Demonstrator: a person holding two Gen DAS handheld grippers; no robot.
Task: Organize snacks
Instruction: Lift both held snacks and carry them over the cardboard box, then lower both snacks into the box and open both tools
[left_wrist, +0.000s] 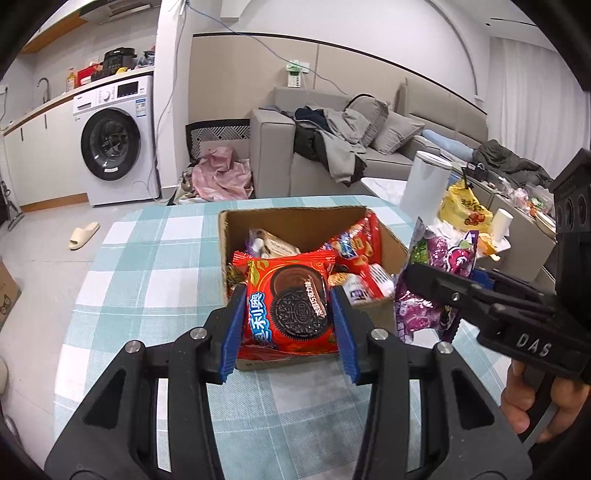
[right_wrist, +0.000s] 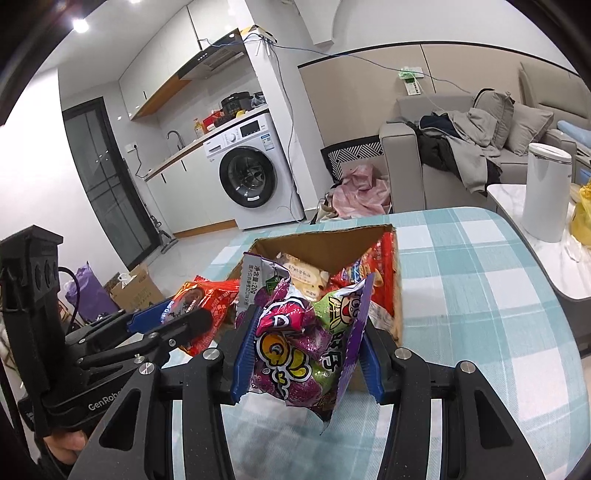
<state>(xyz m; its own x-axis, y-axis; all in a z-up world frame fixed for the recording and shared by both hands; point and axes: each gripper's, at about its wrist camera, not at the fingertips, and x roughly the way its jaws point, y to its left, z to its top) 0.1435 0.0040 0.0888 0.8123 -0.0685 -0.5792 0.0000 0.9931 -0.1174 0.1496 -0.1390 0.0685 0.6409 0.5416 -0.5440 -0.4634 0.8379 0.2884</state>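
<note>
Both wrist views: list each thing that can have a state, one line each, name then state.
left gripper: shut on the red Oreo packet, held above the box.
right gripper: shut on the purple gummy packet, crumpled.
cardboard box: open, holding snack packets.
washing machine: door shut.
white bin: lid closed.

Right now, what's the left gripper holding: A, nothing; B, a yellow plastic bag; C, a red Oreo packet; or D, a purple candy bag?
C: in the left wrist view the left gripper has its blue pads pressed on both sides of the red Oreo packet, near the cardboard box.
</note>
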